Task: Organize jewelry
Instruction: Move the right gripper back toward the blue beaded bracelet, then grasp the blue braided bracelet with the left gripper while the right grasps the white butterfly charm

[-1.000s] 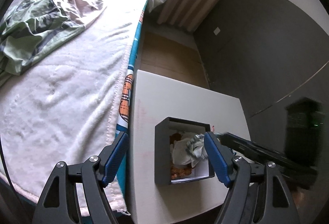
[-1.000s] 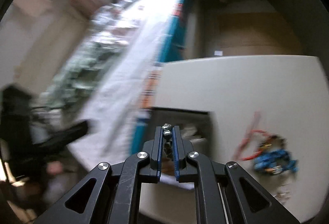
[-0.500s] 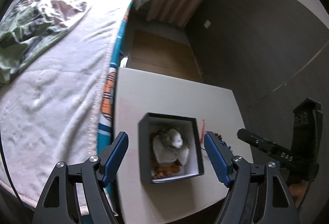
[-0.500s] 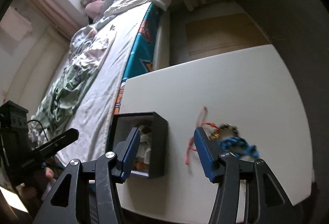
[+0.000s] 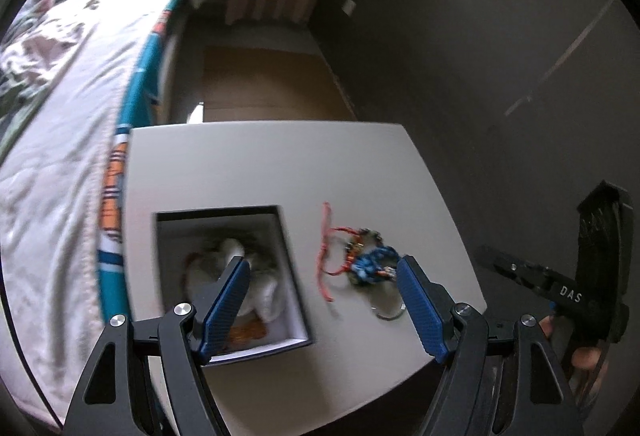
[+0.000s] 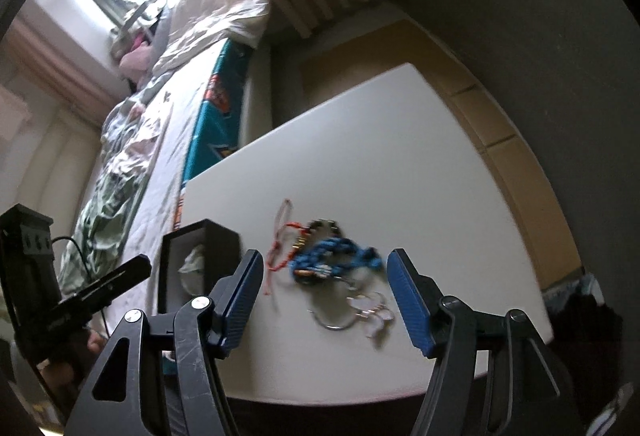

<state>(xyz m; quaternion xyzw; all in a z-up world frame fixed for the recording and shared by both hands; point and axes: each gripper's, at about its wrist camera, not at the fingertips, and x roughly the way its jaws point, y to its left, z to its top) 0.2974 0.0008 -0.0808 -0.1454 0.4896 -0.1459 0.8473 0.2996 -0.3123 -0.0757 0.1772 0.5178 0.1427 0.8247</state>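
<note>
A black jewelry box [image 5: 292, 256] [image 6: 222, 248] with a white lining stands on the left of a white table [image 5: 260, 156] [image 6: 380, 156]. White padding and several pieces lie inside it. To its right lies a loose pile: a red cord bracelet [image 5: 326, 260] [image 6: 280, 248], a blue braided bracelet [image 5: 372, 264] [image 6: 340, 252], a dark beaded bracelet [image 6: 324, 224] and a silver hoop earring [image 6: 340, 320]. My left gripper [image 5: 322, 268] is open and empty above the box's right wall. My right gripper [image 6: 324, 264] is open and empty just above the pile.
A bed [image 5: 60, 156] [image 6: 160, 116] with rumpled sheets runs along the table's left side. A dark grey wall [image 5: 500, 56] stands to the right. Wooden flooring [image 5: 260, 84] lies beyond the table. The right gripper's body [image 5: 560, 292] shows at the right of the left wrist view.
The right gripper dropped a beaded piece into the box, opened, and moved right over the loose pile. The left gripper swung right, so the pile now shows between its fingers.
</note>
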